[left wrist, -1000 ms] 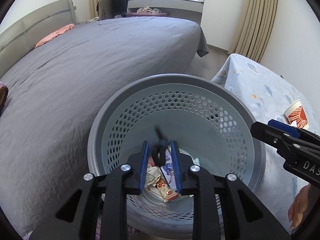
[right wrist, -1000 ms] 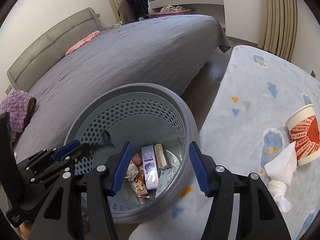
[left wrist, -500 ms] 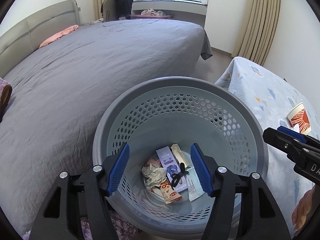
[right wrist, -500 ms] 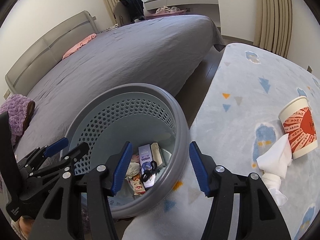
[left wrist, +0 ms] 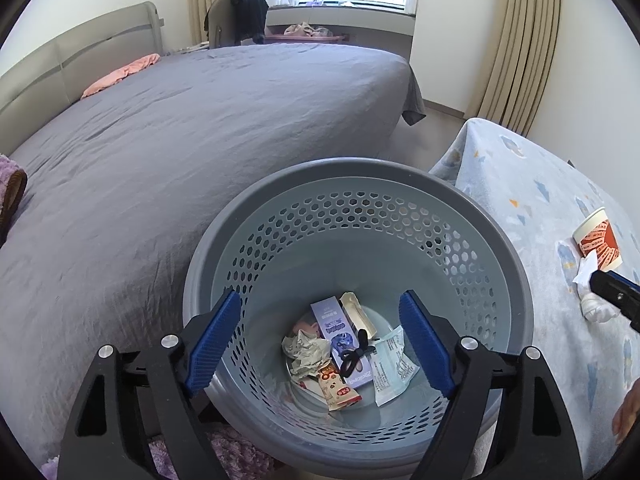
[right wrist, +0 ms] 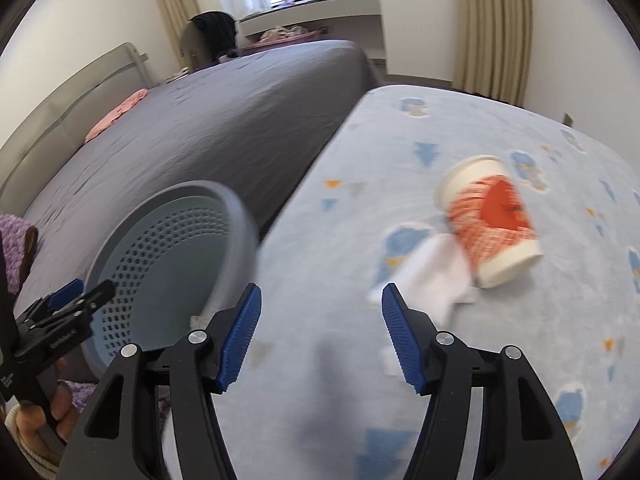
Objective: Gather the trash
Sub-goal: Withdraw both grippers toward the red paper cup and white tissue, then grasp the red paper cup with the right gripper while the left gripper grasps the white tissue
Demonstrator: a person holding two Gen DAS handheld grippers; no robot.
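A grey perforated trash basket (left wrist: 360, 184) stands between the bed and a blue-covered table; it also shows in the right wrist view (right wrist: 168, 216). Inside lie wrappers, a purple box (left wrist: 340, 336), a receipt and a black hair tie (left wrist: 358, 350). My left gripper (left wrist: 320, 340) is open and empty above the basket. My right gripper (right wrist: 320, 340) is open and empty over the table, short of a red-and-white paper cup (right wrist: 490, 216) and a crumpled white tissue (right wrist: 432, 276). The cup (left wrist: 598, 238) and tissue (left wrist: 592, 300) also show in the left wrist view.
A large bed with a grey cover (left wrist: 200, 120) fills the left side. The table with the light blue patterned cloth (right wrist: 400, 152) is on the right. A purple fluffy slipper (right wrist: 16, 248) lies on the bed edge. Curtains and a window are behind.
My left gripper opened and the black hair tie fell into the basket. My right gripper swung right, from over the basket to over the table toward the cup and tissue.
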